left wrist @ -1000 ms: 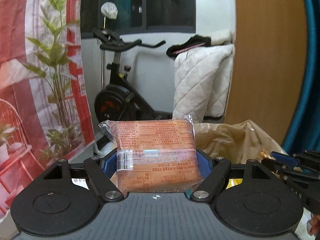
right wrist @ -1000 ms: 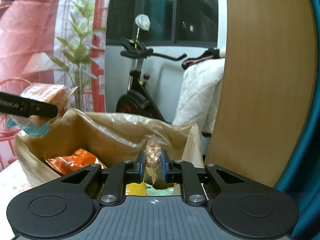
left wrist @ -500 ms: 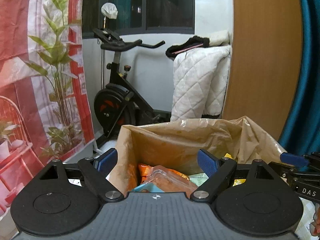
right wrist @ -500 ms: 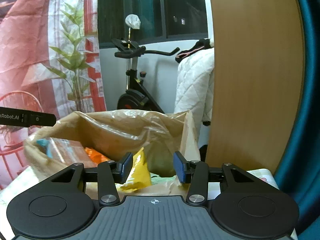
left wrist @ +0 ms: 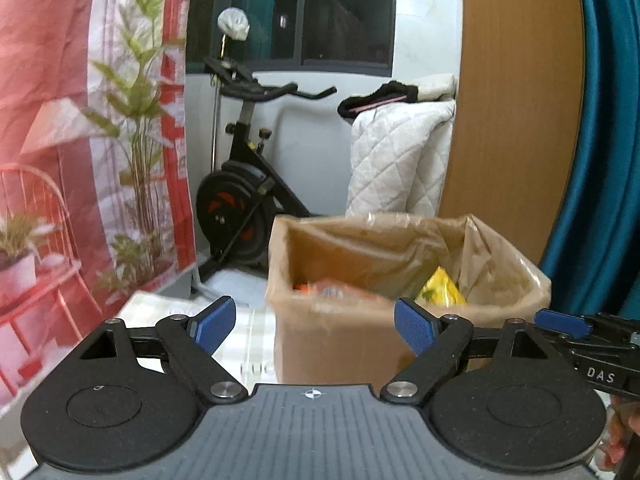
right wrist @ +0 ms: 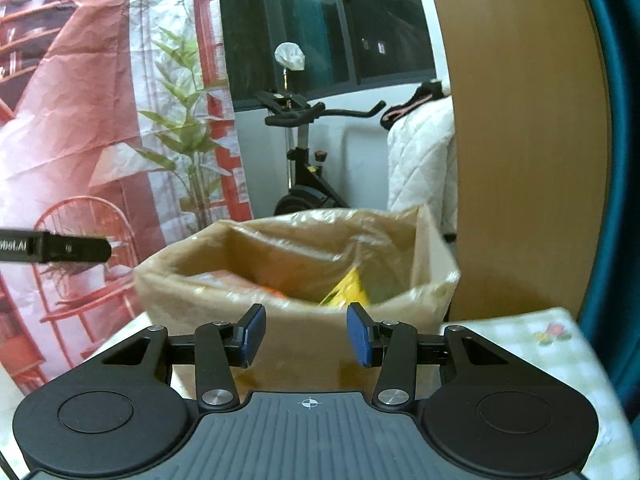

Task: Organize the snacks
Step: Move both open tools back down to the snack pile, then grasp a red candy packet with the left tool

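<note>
A cardboard box lined with a clear plastic bag [left wrist: 404, 236] stands on the table just beyond both grippers. Inside it lie a yellow packet [left wrist: 440, 290] and orange packets [left wrist: 340, 290], blurred. My left gripper [left wrist: 314, 326] is open in front of the box's near left corner, with nothing between its blue pads. My right gripper [right wrist: 306, 334] is also open and empty, facing the box [right wrist: 280, 236] and the yellow packet [right wrist: 348, 284]. A black finger of the left gripper [right wrist: 76, 248] shows at the left edge of the right wrist view.
A checked tablecloth [right wrist: 540, 340] covers the table. Behind the box stand an exercise bike [left wrist: 240, 200], a white quilt [left wrist: 400, 152], a wooden panel [left wrist: 512, 120] and a teal curtain [left wrist: 600, 160]. A printed red backdrop [left wrist: 60, 120] hangs on the left.
The left gripper let go of the orange packet and the right let go of the small nut packet; both dropped into the box. Both grippers have since drawn back from it.
</note>
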